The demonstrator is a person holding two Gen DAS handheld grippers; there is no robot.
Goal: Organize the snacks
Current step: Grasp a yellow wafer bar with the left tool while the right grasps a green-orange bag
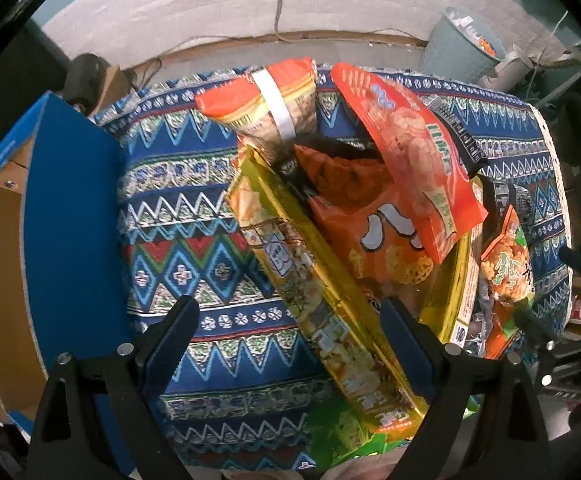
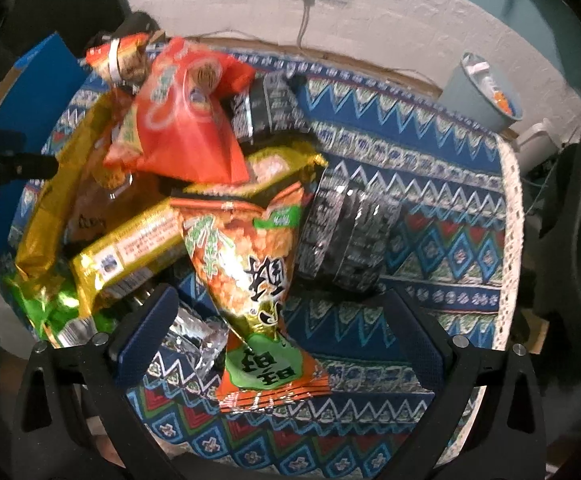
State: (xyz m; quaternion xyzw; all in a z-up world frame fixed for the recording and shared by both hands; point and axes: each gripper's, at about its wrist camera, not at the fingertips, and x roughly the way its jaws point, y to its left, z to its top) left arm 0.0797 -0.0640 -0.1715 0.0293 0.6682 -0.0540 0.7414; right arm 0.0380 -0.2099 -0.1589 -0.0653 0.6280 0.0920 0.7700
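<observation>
Snack bags (image 2: 246, 264) beside blue box (image 1: 70, 216)

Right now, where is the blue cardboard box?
The blue cardboard box stands at the left edge of the patterned tablecloth in the left wrist view, left of the snack pile. In the right wrist view it peeks out far left.

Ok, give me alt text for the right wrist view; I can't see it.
The open right gripper frames an orange-and-green snack bag lying at the near edge of a snack pile on a patterned tablecloth.
</observation>
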